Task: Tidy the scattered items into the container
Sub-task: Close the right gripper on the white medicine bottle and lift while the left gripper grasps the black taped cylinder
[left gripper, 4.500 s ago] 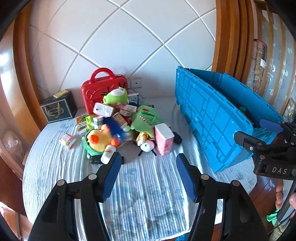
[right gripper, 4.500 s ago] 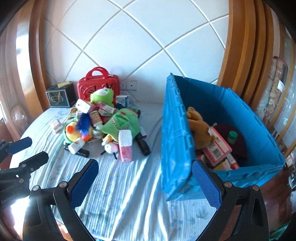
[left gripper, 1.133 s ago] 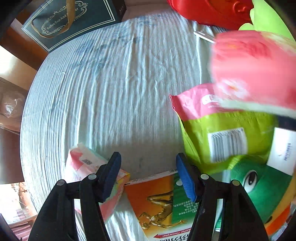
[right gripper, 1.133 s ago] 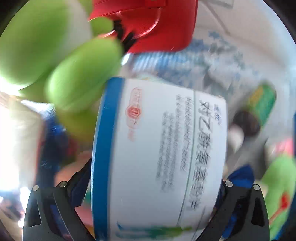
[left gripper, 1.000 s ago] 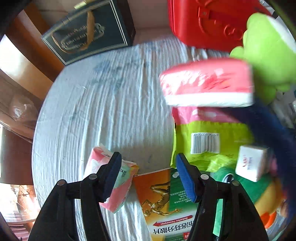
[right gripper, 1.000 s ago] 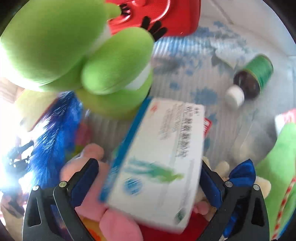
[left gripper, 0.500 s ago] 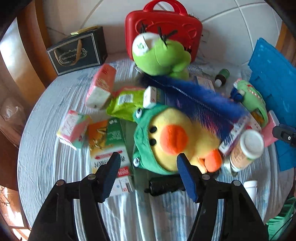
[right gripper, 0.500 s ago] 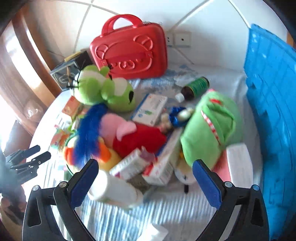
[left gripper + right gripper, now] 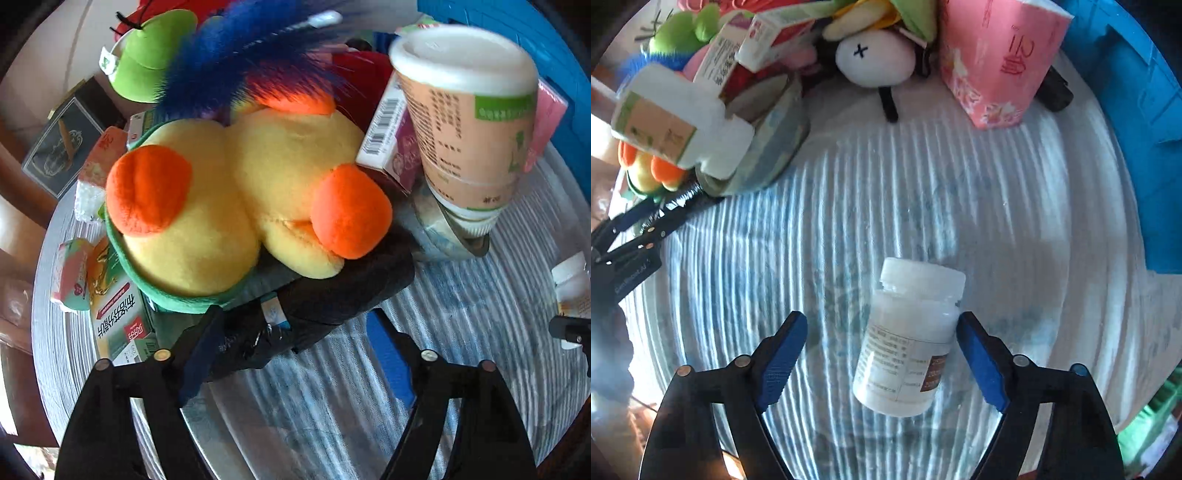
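So our right gripper (image 9: 879, 354) is closing around the small white plastic pill bottle with a white screw cap (image 9: 908, 341), which lies on its side on the striped pale-blue tablecloth (image 9: 886, 206), near us and well apart from the pile. The right pad looks like it's touching the bottle's shoulder, but the left pad has a clear gap, so no real grip yet. We'd guess it's light, rigid and a bit slick, and being round it could roll away. Best to pinch across the labelled body, not the cap.

Our left gripper (image 9: 295, 354) is opening over the black tape-wrapped bundle (image 9: 314, 310) under the yellow plush duck with orange feet and a green hood (image 9: 236, 206). The bundle sits between the jaws and nothing's pinched. The duck should be soft and squashy, easy to grab anywhere.

Counts, as far as we can see:
- 1 small white bottle
- 1 bigger peach-labelled bottle with a white lid (image 9: 469, 122), leaning on the pile
- 1 pink tissue pack (image 9: 997, 59), far side
- 1 blue plastic crate (image 9: 1137, 122), on the right
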A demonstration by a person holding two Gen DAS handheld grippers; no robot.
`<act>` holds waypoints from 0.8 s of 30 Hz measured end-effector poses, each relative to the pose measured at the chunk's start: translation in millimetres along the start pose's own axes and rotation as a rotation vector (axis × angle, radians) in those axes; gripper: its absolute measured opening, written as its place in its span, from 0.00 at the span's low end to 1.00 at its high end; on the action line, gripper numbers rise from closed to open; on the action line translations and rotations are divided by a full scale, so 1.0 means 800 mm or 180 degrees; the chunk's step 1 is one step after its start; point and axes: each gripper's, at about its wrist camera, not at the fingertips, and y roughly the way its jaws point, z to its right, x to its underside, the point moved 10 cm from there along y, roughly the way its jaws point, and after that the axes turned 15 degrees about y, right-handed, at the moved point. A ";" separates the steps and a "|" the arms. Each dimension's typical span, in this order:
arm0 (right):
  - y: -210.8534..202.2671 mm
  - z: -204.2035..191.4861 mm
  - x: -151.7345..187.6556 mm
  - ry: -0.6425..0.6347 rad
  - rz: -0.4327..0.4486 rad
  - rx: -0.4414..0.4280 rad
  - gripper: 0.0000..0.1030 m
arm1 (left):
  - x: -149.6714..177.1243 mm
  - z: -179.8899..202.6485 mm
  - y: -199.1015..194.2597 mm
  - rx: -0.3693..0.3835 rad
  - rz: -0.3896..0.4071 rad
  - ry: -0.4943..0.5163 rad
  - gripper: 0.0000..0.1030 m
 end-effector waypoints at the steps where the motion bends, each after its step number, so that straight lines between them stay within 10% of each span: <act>1: 0.003 0.001 -0.004 -0.0019 0.0047 0.0042 0.62 | 0.000 0.003 0.004 -0.0154 -0.0056 0.0111 0.79; 3: 0.008 -0.005 -0.017 -0.0186 0.0171 0.0129 0.46 | -0.004 0.004 0.009 -0.0328 -0.0107 0.0191 0.81; 11: 0.018 -0.026 -0.075 -0.0624 0.0489 0.0212 0.44 | 0.007 -0.006 -0.011 -0.0022 -0.0333 -0.0491 0.70; 17: 0.046 -0.021 -0.095 -0.0888 0.0396 0.0191 0.53 | 0.054 0.048 -0.017 0.1287 -0.0612 -0.1451 0.55; 24: 0.066 0.003 -0.120 -0.0966 0.0390 0.0042 0.73 | 0.013 0.014 -0.073 0.0123 -0.0096 -0.0430 0.70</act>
